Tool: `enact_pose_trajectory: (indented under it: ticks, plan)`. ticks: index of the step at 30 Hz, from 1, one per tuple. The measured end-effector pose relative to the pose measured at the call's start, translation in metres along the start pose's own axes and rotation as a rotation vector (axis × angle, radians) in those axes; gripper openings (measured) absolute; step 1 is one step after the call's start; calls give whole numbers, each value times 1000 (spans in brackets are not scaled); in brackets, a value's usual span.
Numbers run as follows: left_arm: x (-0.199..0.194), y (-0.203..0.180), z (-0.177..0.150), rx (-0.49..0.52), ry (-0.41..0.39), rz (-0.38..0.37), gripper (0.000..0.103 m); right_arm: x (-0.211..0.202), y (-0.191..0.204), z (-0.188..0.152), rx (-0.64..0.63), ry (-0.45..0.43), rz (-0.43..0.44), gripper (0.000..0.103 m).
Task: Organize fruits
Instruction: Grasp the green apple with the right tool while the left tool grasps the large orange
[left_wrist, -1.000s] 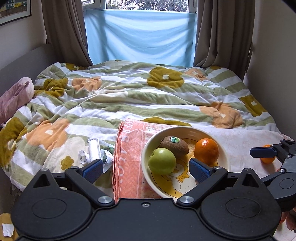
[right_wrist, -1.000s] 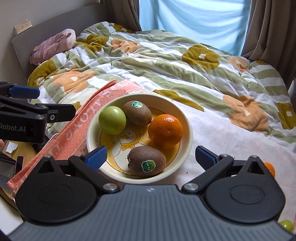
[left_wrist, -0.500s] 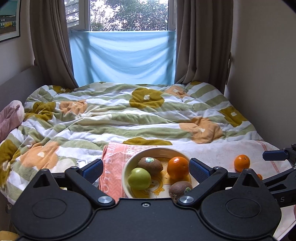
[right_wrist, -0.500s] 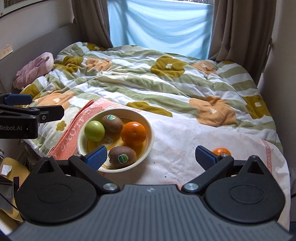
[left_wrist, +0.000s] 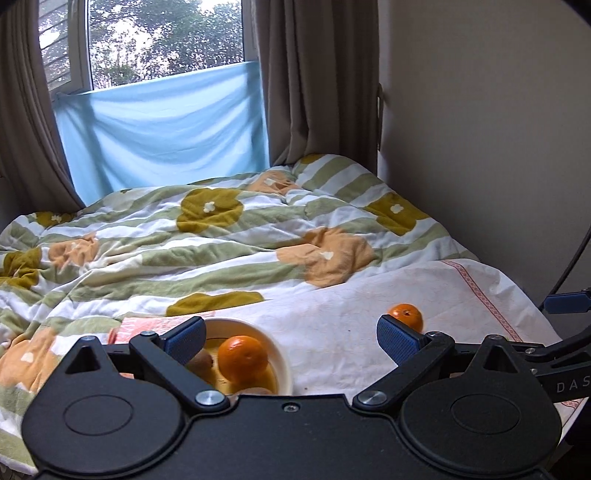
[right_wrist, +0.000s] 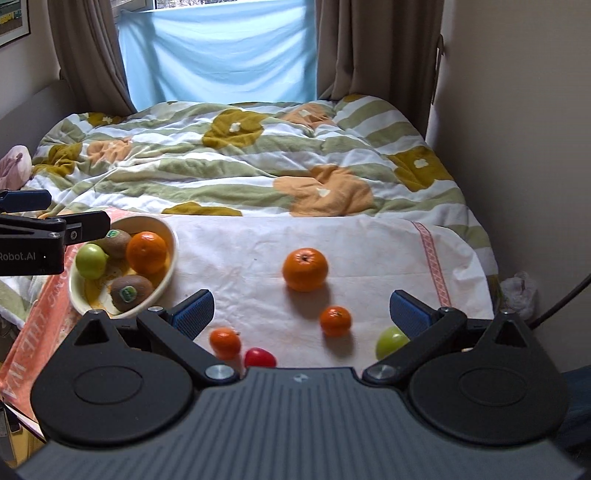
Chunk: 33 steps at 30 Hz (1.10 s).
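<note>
A cream bowl (right_wrist: 168, 275) sits on the bed at the left; it holds a green apple (right_wrist: 90, 261), two kiwis (right_wrist: 130, 291) and an orange (right_wrist: 146, 252). The bowl also shows in the left wrist view (left_wrist: 282, 363). On the white cloth (right_wrist: 373, 251) lie a large orange (right_wrist: 305, 269), two small oranges (right_wrist: 335, 321), a red fruit (right_wrist: 259, 357) and a green apple (right_wrist: 390, 341). My right gripper (right_wrist: 302, 310) is open and empty above the loose fruit. My left gripper (left_wrist: 291, 338) is open and empty near the bowl.
A flowered quilt (right_wrist: 236, 166) covers the rest of the bed. A pink towel (right_wrist: 40, 325) lies under the bowl. A wall (right_wrist: 517, 129) runs along the right and curtains (right_wrist: 376, 48) hang at the back. A pink plush (right_wrist: 13, 166) lies far left.
Both grippers have pulled back and swung right, away from the bowl. The loose fruit on the white cloth has come into the right wrist view.
</note>
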<state>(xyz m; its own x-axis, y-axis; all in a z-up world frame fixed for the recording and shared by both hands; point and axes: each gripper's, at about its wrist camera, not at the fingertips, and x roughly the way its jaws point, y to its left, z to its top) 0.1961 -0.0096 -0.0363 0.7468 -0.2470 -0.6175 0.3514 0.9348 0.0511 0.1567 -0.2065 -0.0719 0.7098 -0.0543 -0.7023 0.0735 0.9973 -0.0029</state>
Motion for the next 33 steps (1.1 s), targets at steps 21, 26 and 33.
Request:
enact_pose_trajectory:
  ticks: [21, 26, 33]
  plan:
    - [161, -126, -6, 140, 139, -93, 97, 91, -104, -59, 34, 156, 23, 102]
    - [191, -135, -13, 177, 190, -117, 92, 107, -110, -67, 62, 165, 36, 98]
    - [213, -136, -20, 173, 235, -118, 86, 121, -115, -70, 87, 181, 54, 92]
